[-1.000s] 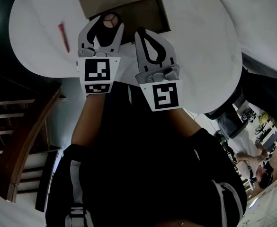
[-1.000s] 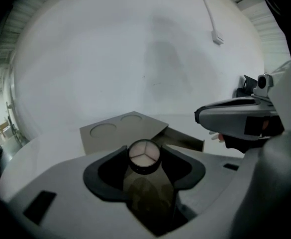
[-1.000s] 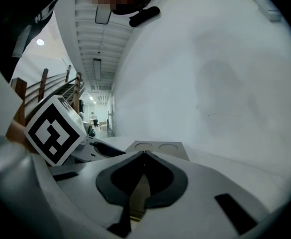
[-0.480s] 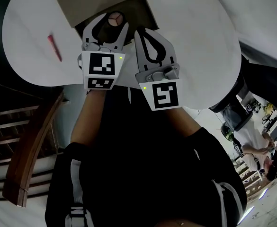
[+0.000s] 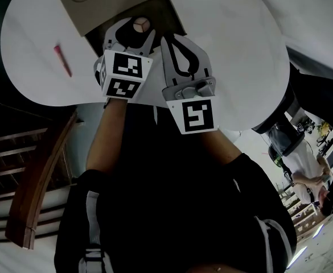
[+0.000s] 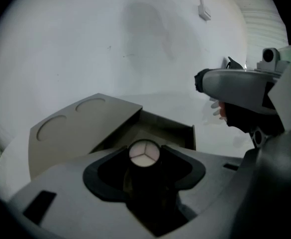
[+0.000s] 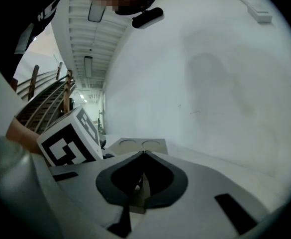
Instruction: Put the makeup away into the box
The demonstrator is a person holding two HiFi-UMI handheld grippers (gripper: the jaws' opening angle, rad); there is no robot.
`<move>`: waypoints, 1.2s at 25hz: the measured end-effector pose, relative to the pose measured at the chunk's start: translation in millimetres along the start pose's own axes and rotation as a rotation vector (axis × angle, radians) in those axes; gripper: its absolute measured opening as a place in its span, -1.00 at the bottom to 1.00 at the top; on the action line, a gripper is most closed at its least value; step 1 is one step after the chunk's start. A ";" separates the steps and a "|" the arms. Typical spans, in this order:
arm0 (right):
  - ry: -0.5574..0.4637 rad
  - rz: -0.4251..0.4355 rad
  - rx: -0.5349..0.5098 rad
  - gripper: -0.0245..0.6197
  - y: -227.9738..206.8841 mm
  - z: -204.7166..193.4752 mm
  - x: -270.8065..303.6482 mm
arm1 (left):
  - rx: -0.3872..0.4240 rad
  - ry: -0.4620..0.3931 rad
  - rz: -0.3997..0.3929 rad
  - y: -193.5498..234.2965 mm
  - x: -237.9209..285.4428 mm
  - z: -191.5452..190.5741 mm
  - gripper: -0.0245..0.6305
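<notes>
A tan box (image 5: 112,1) lies on the white round table (image 5: 234,50), its lid slid aside and its dark compartment (image 5: 167,15) exposed. My left gripper (image 5: 133,27) is shut on a dark cylindrical makeup jar with a round pale cap (image 5: 141,23), held over the near edge of the compartment. In the left gripper view the jar's cap (image 6: 145,153) sits between the jaws, with the box (image 6: 80,126) just beyond. My right gripper (image 5: 167,38) is shut and empty beside the box; its tips (image 7: 144,154) meet in front of the box (image 7: 138,145). A red makeup pencil (image 5: 62,60) lies at the table's left.
The table's near edge runs under both grippers. A wooden stair railing (image 5: 38,175) drops away at the left. A person (image 5: 311,172) stands far off at the lower right. The right gripper's body (image 6: 244,91) shows in the left gripper view.
My left gripper has moved forward with the jar, from the box's near edge to over its compartment, and its marker cube has tilted. The right gripper has stayed put.
</notes>
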State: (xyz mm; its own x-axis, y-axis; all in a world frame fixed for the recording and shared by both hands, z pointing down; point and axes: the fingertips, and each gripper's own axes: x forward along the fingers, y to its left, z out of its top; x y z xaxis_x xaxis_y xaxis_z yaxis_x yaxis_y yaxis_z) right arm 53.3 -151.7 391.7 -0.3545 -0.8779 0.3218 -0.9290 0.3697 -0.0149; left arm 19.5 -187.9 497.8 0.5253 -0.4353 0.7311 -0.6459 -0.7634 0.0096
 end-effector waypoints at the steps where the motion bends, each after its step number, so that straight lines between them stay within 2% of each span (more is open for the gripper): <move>1: 0.001 0.002 -0.002 -0.85 5.6 2.0 1.0 | -0.003 0.012 -0.003 2.8 -2.6 -5.1 -0.26; 8: 0.007 0.005 0.003 -0.85 13.4 3.5 0.8 | 0.003 0.043 0.000 5.4 -5.1 -16.2 -0.26; 12: 0.003 0.006 0.006 -0.85 6.3 2.6 0.2 | 0.006 0.024 0.013 4.0 -4.4 -8.1 -0.17; 16: 0.000 0.011 0.004 -0.85 -3.3 0.4 -3.6 | -0.008 -0.024 0.050 2.8 -9.6 5.2 -0.17; 17: -0.001 0.015 0.000 -0.85 -1.6 1.0 -3.8 | -0.014 -0.046 0.066 5.6 -14.8 8.3 -0.21; 20: -0.006 0.027 -0.010 -0.85 9.7 3.5 -2.6 | -0.028 -0.123 0.123 18.8 -36.6 16.8 -0.60; 23: -0.012 0.045 -0.019 -0.85 10.7 3.6 -1.9 | -0.050 -0.191 0.174 25.5 -49.8 28.2 -0.82; 25: -0.016 0.060 -0.026 -0.85 15.6 5.2 0.2 | -0.058 -0.238 0.203 31.0 -60.9 33.4 -0.89; 30: -0.018 0.101 -0.049 -0.85 34.3 8.8 4.7 | -0.065 -0.351 0.292 43.6 -92.8 35.8 -0.90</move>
State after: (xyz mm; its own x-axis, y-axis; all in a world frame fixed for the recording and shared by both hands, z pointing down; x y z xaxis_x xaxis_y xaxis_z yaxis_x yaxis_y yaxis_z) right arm 18.8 -145.7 384.4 -0.4485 -0.8404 0.3043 -0.8823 0.4708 -0.0003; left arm -37.6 -197.9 405.9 0.4652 -0.7714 0.4343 -0.8220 -0.5585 -0.1116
